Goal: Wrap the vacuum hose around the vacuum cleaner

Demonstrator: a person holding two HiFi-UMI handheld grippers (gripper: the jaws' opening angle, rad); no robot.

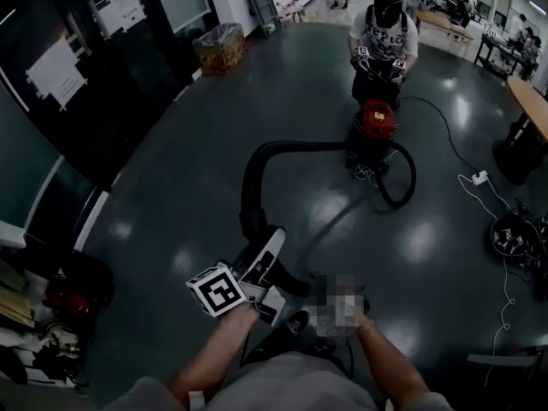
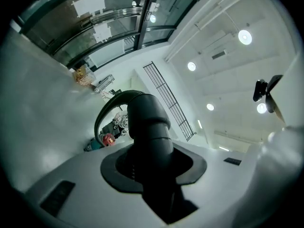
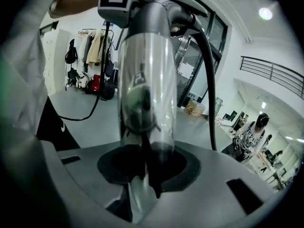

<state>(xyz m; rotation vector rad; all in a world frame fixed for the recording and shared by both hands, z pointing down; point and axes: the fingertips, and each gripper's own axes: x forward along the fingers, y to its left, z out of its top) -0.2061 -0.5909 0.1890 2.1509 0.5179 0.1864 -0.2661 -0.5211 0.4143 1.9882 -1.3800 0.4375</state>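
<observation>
At the bottom of the head view, the two bare forearms of the person reach forward. The left gripper, with its marker cube on top, is clenched on the thick black end piece of the vacuum hose. In the left gripper view this black piece fills the gap between the jaws. A mosaic patch covers the right gripper in the head view. Its own view shows it closed on a shiny metal tube, which stands up from the jaws toward the left gripper's marker cube at the top of that frame.

The hose is black, smooth and thick. From the left gripper it rises in the middle of the head view, bends over in an arch and then runs level to the right. It ends at the vacuum cleaner in the upper right part of the frame. Beside the cleaner, a further part of the hose lies as a loop on the dark, glossy floor. No turn of it goes around the body.

The vacuum cleaner has a red top and a dark lower part, and it stands well apart from the grippers. A second person stands just behind it. A cardboard box sits farther away at the upper left, and a white power strip lies on the floor at the right.
</observation>
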